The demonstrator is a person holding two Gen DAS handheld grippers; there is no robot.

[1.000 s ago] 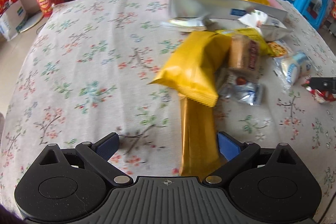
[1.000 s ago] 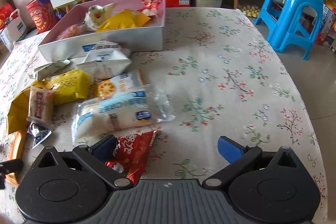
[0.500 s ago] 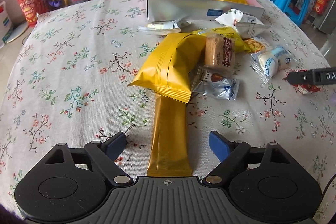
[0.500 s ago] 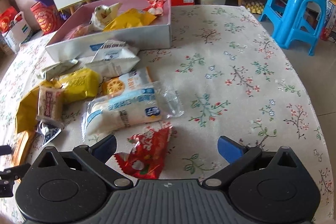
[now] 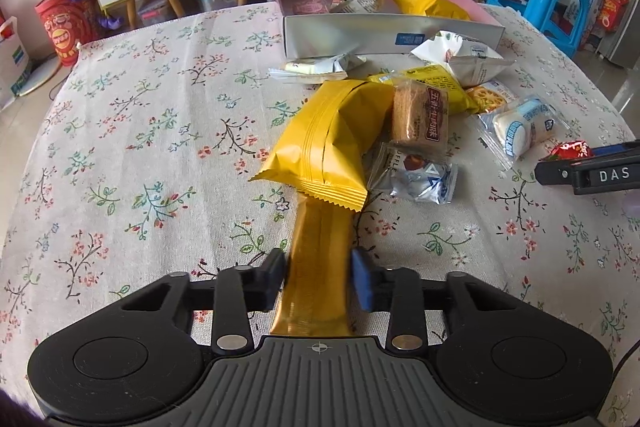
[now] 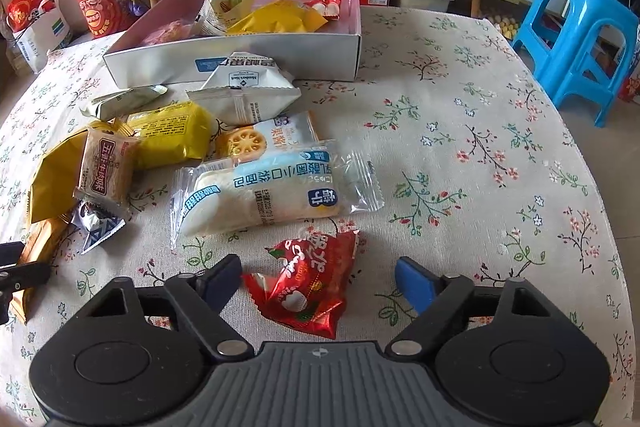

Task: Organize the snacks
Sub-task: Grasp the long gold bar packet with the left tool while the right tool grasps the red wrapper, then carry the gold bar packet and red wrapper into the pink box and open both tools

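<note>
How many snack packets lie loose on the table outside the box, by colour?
Yellow or gold packets: 3
White or clear packets: 4
Red packet: 1
Brown biscuit packet: 1
Silver truffle packet: 1
Total: 10

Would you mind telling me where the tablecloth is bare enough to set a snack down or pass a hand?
Bare cloth lies left of the big yellow bag to the table edge, and right of the pink box and bread packet toward the blue stool. It is crowded between the box and both claws.
</note>
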